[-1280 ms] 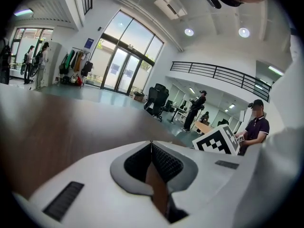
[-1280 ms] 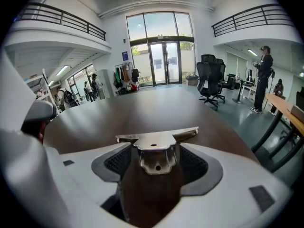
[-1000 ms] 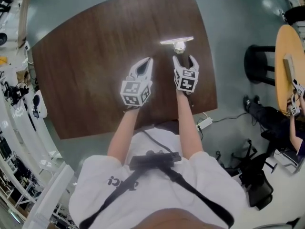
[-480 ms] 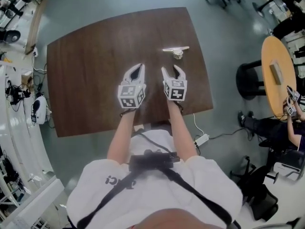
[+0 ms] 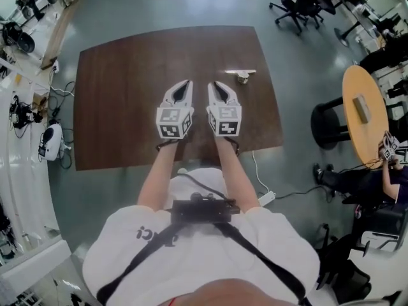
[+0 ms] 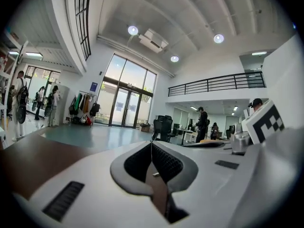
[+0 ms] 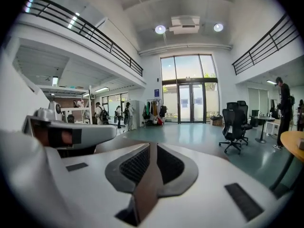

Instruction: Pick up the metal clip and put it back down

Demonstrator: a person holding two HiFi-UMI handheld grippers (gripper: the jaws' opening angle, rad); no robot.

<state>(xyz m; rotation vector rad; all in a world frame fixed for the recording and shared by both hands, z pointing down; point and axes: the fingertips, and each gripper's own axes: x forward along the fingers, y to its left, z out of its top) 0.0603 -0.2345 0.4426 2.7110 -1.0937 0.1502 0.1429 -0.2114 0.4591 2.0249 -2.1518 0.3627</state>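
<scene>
The metal clip (image 5: 240, 74), a small silver piece with a flat bar on top, lies on the brown table (image 5: 121, 101) near its far right part, touched by nothing. Both grippers hang side by side above the table's near half, well short of the clip. My left gripper (image 5: 185, 83) (image 6: 151, 144) is shut with its tips meeting and nothing between them. My right gripper (image 5: 217, 85) (image 7: 150, 146) has just been closing; its tips now meet on nothing. Neither gripper view shows the clip.
A round yellow table (image 5: 360, 110) and a black stool (image 5: 328, 123) stand to the right of the brown table. Office chairs (image 5: 306, 5) are at the far right. A power strip (image 5: 264, 198) lies on the floor by the near edge. A person (image 5: 389, 171) sits at right.
Both grippers have drawn back from the clip toward the person and risen. The right jaws, open beside the clip a second ago, have come together empty. The clip stays on the table.
</scene>
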